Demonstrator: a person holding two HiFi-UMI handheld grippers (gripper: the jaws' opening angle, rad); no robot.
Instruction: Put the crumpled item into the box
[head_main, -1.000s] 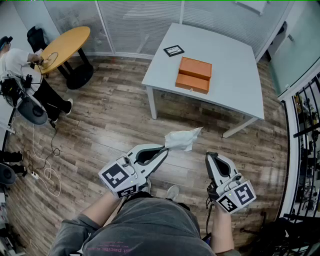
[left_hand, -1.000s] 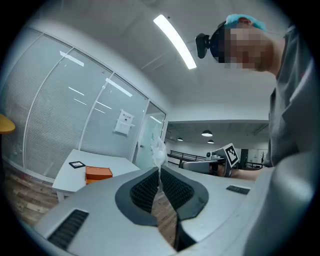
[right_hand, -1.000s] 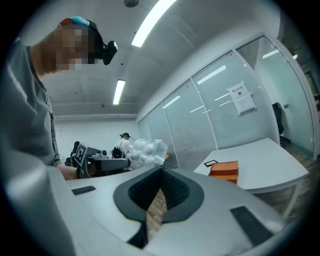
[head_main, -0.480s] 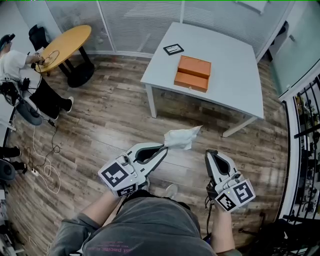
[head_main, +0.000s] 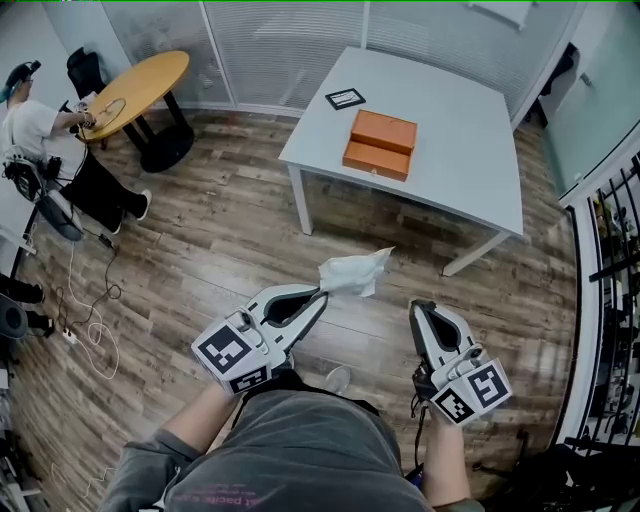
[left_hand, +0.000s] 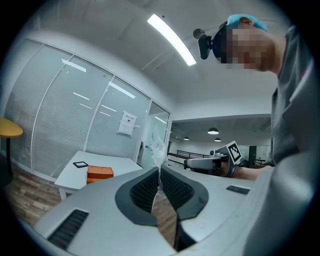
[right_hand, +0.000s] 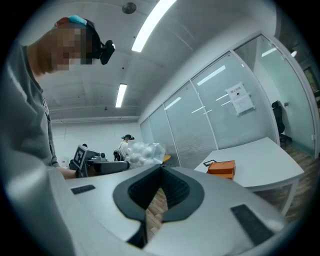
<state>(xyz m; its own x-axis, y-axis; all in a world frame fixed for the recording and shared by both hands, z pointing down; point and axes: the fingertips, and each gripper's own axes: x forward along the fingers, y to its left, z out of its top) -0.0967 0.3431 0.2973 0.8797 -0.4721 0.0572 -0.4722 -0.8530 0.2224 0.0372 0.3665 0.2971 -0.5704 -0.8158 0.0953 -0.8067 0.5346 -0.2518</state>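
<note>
The left gripper (head_main: 322, 292) pinches the crumpled item (head_main: 352, 273); the right gripper (head_main: 422, 308) beside it is closed, empty. The box (head_main: 380, 146) lies well ahead on the tabletop (head_main: 455, 165).

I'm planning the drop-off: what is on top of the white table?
An orange rectangular box and a small black-framed square lie on the white square table. The box's inside is hidden.
</note>
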